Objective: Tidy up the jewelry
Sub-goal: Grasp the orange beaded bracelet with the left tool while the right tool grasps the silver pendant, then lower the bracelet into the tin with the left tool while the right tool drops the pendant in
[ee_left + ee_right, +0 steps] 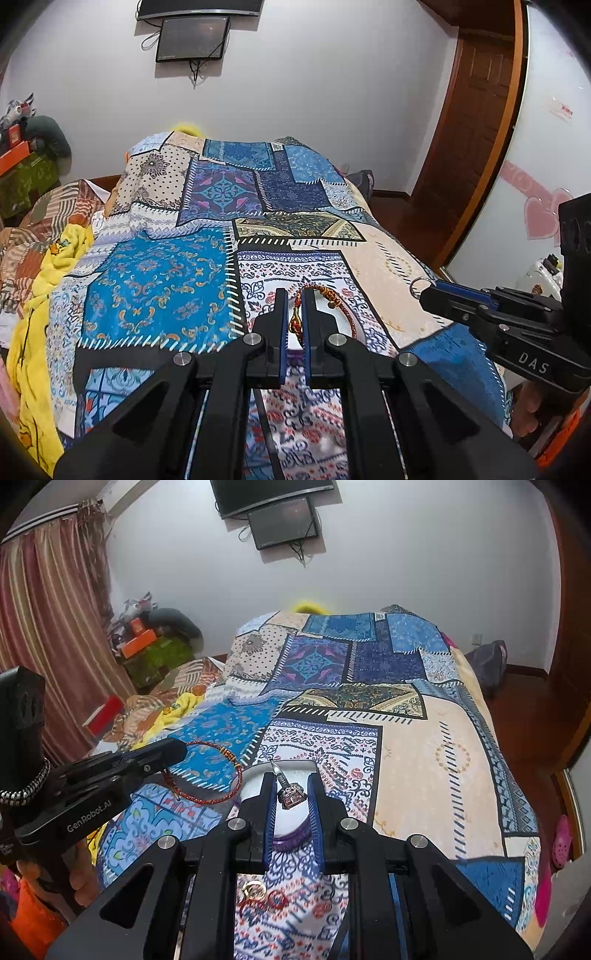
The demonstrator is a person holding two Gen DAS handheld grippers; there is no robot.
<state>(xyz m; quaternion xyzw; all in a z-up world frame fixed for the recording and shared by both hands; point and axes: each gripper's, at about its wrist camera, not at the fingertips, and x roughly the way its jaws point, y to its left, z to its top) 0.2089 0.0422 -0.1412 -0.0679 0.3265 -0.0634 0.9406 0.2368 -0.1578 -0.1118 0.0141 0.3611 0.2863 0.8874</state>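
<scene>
My left gripper is shut on a red braided bracelet, whose red-and-gold pendant hangs between the fingers. The bracelet's loop dangles from the left gripper's tips, above the bedspread. My right gripper is shut on a silver ring with a dark stone. In the left wrist view the ring's silver band sticks out of the right gripper's tips. A white dish with a purple rim lies on the bed below both grippers; part of that dish shows between the left fingers.
A patchwork bedspread covers the bed. A gold ring and a red ring lie on it under the right gripper. Yellow and striped bedding is bunched at the left. A person's hand holds the left gripper's handle.
</scene>
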